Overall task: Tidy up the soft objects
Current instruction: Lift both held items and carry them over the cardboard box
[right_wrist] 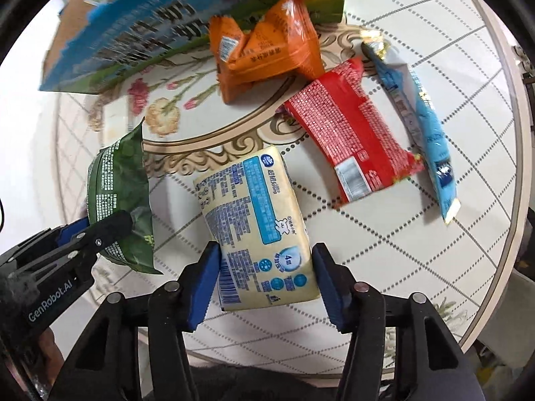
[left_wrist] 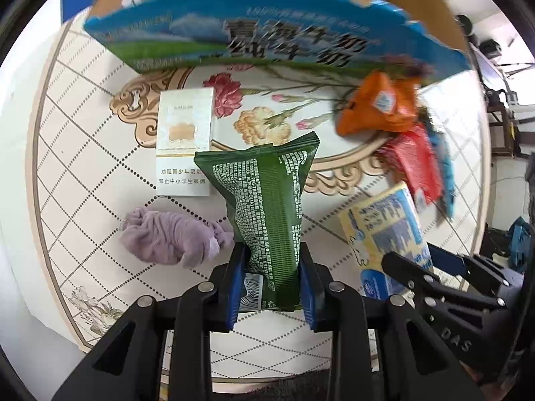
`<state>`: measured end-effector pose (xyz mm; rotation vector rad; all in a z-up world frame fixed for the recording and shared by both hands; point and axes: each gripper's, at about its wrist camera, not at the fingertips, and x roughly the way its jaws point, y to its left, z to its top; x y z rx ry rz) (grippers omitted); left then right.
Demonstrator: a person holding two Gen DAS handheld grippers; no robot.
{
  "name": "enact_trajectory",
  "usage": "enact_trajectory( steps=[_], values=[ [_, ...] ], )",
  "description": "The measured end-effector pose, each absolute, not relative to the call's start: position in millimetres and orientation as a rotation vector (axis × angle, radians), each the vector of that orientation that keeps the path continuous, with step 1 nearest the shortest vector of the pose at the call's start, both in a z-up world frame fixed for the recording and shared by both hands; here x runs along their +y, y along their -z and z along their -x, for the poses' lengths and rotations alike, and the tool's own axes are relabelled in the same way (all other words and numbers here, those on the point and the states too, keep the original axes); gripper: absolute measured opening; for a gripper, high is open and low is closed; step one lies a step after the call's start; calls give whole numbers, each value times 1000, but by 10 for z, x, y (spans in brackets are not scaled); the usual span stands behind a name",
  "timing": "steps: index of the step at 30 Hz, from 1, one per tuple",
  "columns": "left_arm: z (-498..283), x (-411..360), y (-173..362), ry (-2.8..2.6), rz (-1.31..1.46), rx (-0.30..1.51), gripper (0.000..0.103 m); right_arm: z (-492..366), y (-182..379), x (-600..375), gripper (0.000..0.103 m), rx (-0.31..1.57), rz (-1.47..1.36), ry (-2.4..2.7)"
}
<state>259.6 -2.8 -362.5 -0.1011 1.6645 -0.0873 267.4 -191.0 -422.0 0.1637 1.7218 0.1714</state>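
Right tongs (right_wrist: 265,282) clamp the yellow tissue pack (right_wrist: 257,230); left tongs (right_wrist: 110,230) grip the green packet (right_wrist: 120,197).

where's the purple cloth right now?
Left wrist view only: the crumpled purple cloth lies on the table left of the left gripper, just below the white carton and beside the held green packet.

Bright, even daylight, possibly from a window at the far right of the left view. Fisheye bending curves the round patterned tabletop (left_wrist: 83,153) and blackens the corners. The blue printed carton (left_wrist: 267,40) ahead of the fingers is smeared by motion blur. Soft shadows; mild glare on the shiny red packet (right_wrist: 351,140).
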Motion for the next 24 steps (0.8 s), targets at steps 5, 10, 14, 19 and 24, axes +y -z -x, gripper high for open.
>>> enact_trajectory(
  steps=[5,10,14,19,24],
  values=[
    [-2500,10,3621,86,67,1675,26,-2719,4586,-1792,58,1757,-115,-151],
    [-2494,-105,4039,62,77,1734,26,-2606,4859,-1573,65,1771,-54,-141],
    [-2455,-56,4039,65,84,1733,26,-2548,4772,-1566,58,1760,-51,-120],
    [-2445,68,3599,107,92,1673,26,-2366,4362,-1717,50,1718,-174,-165],
    [-2614,79,3097,152,78,1566,26,-2378,3969,-1707,47,1664,-169,-229]
  ],
)
